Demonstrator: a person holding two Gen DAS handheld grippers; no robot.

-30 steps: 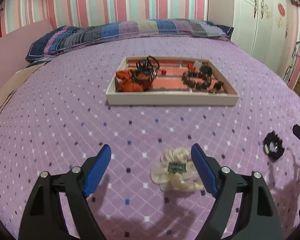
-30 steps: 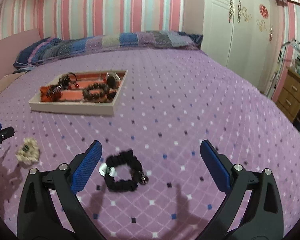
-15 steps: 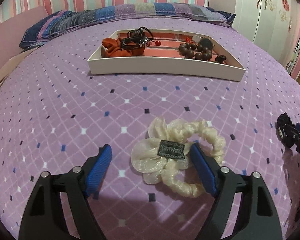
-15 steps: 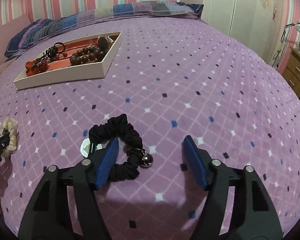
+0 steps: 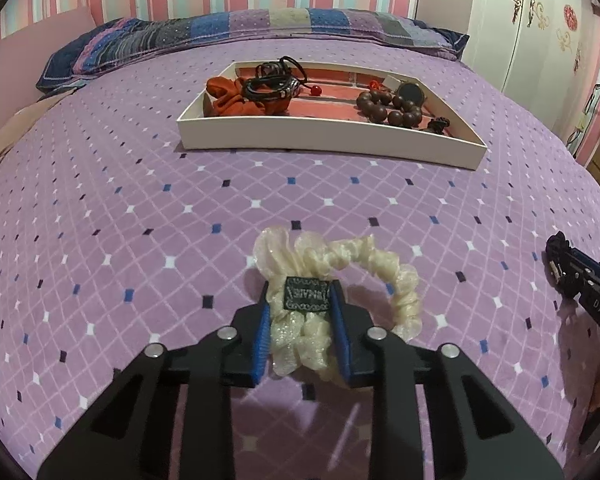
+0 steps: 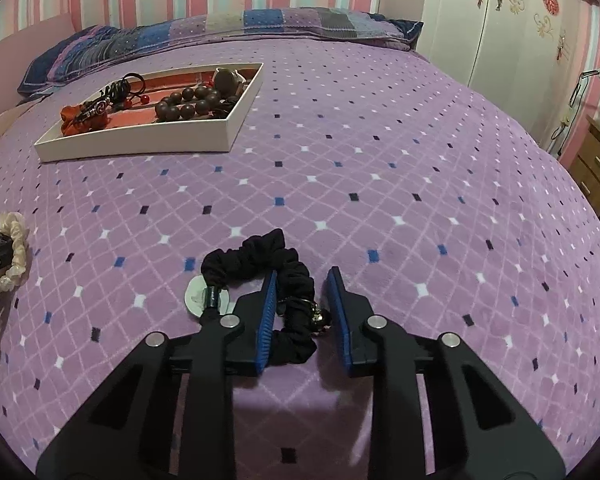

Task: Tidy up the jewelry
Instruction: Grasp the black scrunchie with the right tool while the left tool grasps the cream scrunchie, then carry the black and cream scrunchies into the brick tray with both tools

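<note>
Cream scrunchie between left claw pads

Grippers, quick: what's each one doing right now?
Left gripper: just closed, pinching the cream scrunchie.
Right gripper: just closing around the black scrunchie; firm grip cannot be told.

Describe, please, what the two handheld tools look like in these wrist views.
Both look identical. The left tool and right tool each have a matte black angular frame with triangular cut-outs, silver round screw heads at the joints, and two fingers faced with ribbed blue pads. In the left view, the right tool's side shows white lettering. No cables or sleeves are visible.
</note>
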